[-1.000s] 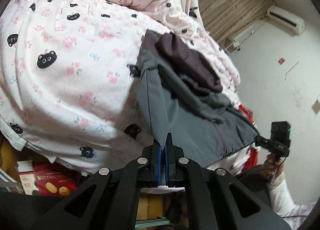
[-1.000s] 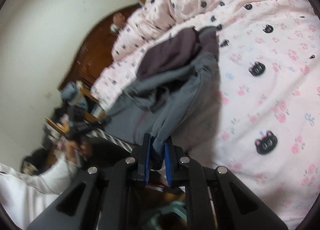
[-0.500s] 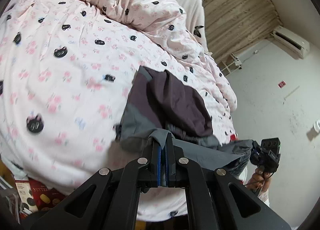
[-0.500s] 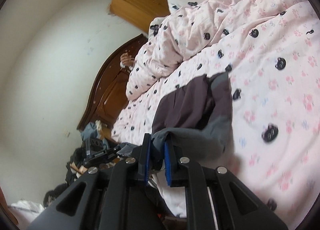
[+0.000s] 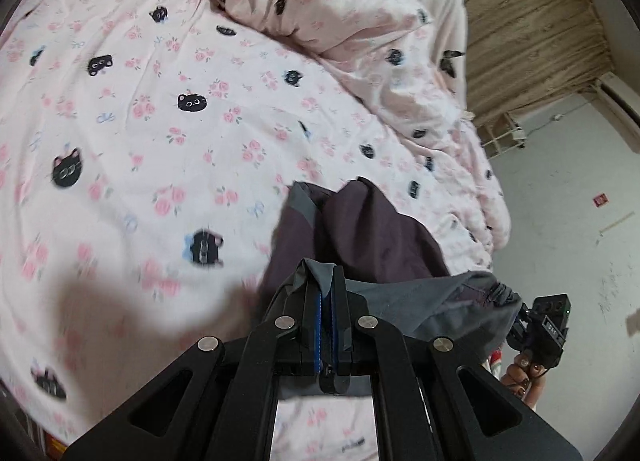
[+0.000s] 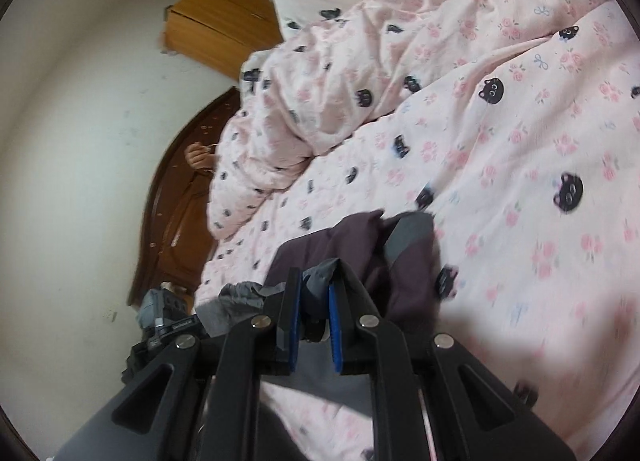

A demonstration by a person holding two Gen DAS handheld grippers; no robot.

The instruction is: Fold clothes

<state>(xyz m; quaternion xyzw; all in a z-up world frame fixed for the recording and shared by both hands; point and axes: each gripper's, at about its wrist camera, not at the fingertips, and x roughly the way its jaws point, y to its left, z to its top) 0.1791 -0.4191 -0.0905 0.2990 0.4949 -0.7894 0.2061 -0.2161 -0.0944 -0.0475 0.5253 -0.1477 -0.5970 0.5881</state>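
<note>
Mid-fold: the left gripper (image 5: pixel 326 301) and right gripper (image 6: pixel 314 301) each pinch a corner of the one grey-and-plum fabric garment (image 5: pixel 372 233), its far half lying on the pink cat-print bedsheet (image 5: pixel 160 109), near edge lifted; probably trousers. Next, carry both corners over it, level

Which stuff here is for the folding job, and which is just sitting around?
For the job:
- grey and dark purple garment
- left gripper, shut on its grey edge
- right gripper, shut on its grey edge

Just lying about:
- pink cat-print bedsheet
- bunched duvet
- wooden headboard
- air conditioner
</note>
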